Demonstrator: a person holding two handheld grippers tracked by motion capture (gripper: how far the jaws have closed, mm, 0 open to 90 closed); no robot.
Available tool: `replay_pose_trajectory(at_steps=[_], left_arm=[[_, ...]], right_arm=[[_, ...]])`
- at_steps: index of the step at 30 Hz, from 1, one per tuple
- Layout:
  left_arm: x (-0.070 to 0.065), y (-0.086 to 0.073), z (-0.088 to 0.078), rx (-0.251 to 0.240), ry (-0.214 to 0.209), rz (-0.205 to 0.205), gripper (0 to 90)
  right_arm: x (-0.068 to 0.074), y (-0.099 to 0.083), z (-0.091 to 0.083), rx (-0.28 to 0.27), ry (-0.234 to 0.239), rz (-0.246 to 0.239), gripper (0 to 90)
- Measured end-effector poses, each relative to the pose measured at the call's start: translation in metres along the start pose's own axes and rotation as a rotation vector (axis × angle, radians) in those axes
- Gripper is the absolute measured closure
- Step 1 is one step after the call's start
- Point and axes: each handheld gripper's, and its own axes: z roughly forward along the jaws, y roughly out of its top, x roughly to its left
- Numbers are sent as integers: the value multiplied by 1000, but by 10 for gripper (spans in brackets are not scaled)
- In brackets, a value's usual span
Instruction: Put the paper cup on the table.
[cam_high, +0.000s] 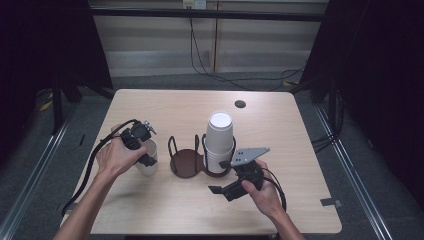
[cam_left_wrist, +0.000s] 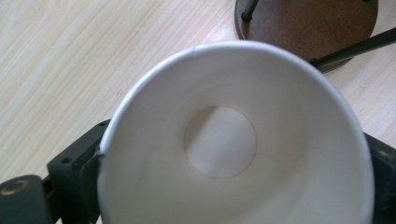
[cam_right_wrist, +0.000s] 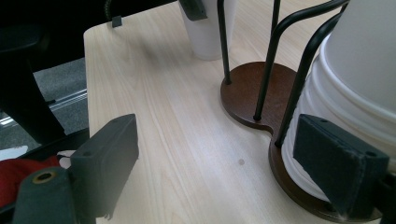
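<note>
Tongs (cam_left_wrist: 233, 186) around one cup (cam_left_wrist: 224, 140)

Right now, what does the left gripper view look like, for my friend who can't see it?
An open white paper cup is seen from above, empty down to its round bottom. The left gripper's black jaws sit on either side of the cup. Behind it is pale wooden table and the brown base of a wire cup holder.

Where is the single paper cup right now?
In the high view the single paper cup stands upright on the table, left of the wooden cup holder, between the jaws of the left gripper.
</note>
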Motion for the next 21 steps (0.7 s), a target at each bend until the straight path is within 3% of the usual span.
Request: replay_pose_trajectory(at_steps=[2,9,10,21], left_arm=[[1,-3,2,8,-19,-6,50],[5,-12,4,-6,-18,-19,46],[7,-14,5,-6,-40,-21,50],[14,-35,3,-79,-64,-37,51]], right_arm=[[0,0,0,0,-1,-1,142],[0,0,1,3,1,1,143],[0,0,1,3,1,1,142],[0,0,1,2,5,4,142]])
